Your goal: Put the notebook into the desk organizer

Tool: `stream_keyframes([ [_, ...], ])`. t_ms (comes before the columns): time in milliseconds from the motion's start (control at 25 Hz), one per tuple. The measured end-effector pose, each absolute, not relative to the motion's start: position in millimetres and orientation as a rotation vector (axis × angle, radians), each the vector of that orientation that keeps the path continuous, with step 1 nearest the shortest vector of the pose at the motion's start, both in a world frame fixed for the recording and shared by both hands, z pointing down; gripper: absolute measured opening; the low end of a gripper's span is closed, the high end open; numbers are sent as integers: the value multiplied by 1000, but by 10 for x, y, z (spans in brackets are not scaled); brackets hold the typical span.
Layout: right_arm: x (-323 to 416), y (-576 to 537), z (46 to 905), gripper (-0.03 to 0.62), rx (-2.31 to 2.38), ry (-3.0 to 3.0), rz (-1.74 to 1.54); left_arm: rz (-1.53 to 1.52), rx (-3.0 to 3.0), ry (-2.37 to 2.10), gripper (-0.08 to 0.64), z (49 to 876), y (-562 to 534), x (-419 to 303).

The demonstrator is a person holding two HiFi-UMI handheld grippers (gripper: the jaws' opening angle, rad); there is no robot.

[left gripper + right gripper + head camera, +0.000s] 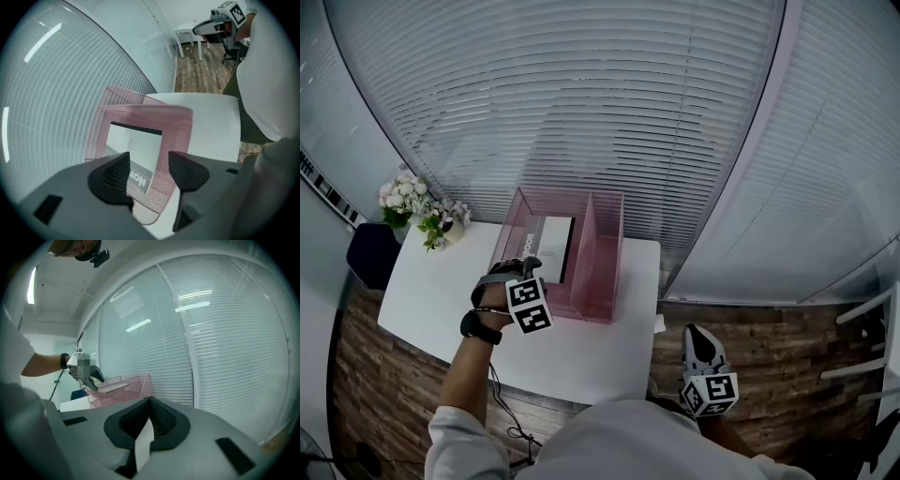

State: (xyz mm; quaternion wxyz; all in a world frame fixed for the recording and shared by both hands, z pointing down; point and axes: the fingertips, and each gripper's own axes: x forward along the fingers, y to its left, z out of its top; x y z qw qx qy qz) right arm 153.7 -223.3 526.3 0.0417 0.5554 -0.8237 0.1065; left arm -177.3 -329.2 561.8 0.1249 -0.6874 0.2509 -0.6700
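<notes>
Left gripper (149, 160), jaws apart, faces notebook (136, 143) inside pink desk organizer (177, 125).

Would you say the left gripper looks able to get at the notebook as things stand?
Probably yes: the left gripper, jaws apart, points at the notebook in the left compartment of the pink organizer, which is open on top, with only low mesh between them.

One notebook (549, 246), one organizer (598, 272) (pink mesh), two claws (149, 164) (150, 404), one bouquet (417, 202).
</notes>
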Motion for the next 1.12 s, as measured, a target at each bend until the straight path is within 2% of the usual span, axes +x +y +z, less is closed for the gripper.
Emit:
stream_keyframes([
  [200, 1408, -2260, 5157, 12, 1656, -2561, 293, -1742, -2120, 951, 198, 5288, -3039, -1739],
  [440, 1202, -2301, 5028, 12, 1572, -2619, 245, -1427, -2229, 1349, 22, 4927, -2604, -1911],
  [1120, 739, -2123, 4871, 12, 1398, -2694, 158, -914, -2464, 1826, 9, 4956, -1531, -1977],
])
